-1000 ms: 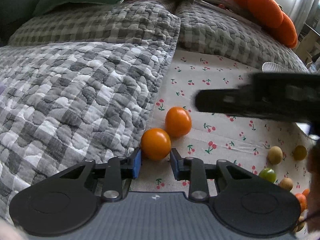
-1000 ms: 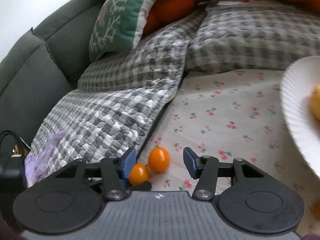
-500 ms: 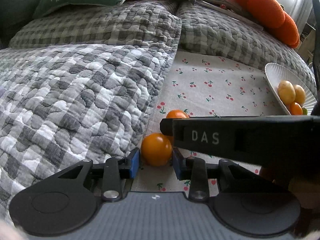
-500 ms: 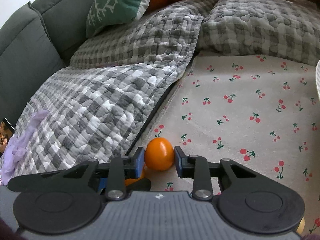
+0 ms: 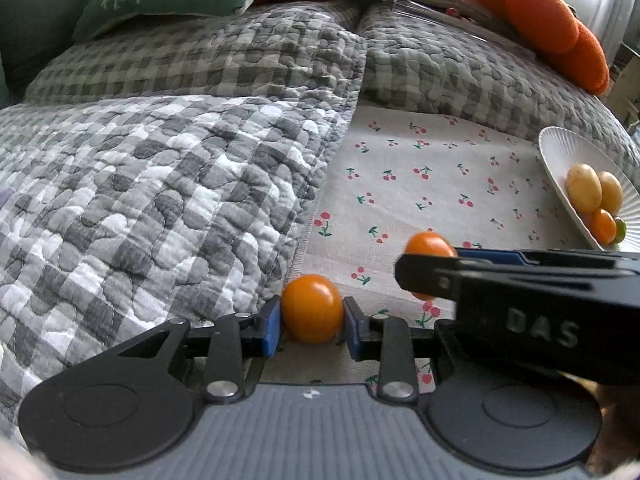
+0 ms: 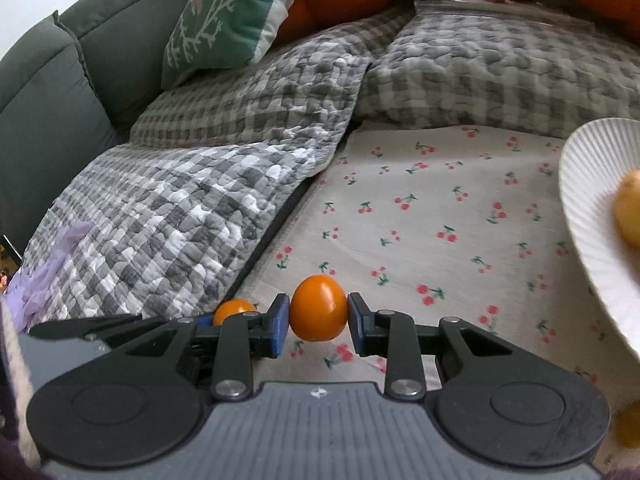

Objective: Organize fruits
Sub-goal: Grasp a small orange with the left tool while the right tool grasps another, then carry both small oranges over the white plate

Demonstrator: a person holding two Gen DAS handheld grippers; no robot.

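Observation:
My left gripper [image 5: 311, 326] is shut on an orange tomato [image 5: 312, 307] at the edge of the quilt. My right gripper [image 6: 318, 326] is shut on a second orange tomato [image 6: 319, 308] and holds it a little above the cherry-print cloth [image 6: 432, 220]. In the left wrist view the right gripper crosses the lower right, with its tomato [image 5: 426, 245] partly hidden behind it. In the right wrist view the left gripper's tomato [image 6: 233, 311] peeks out at the lower left. A white ridged plate [image 5: 560, 160] at the right holds several small yellow, orange and green fruits [image 5: 585, 194].
A grey checked quilt [image 5: 160, 208] rises on the left and behind the cloth. A green cushion [image 6: 228, 20] and orange cushions [image 5: 552, 28] lie at the back against a dark sofa [image 6: 48, 100]. Another yellow fruit [image 6: 630, 426] lies at the lower right.
Both grippers closed on their tomatoes. The right gripper has lifted its tomato and moved right, away from the left gripper, which stays by the quilt edge.

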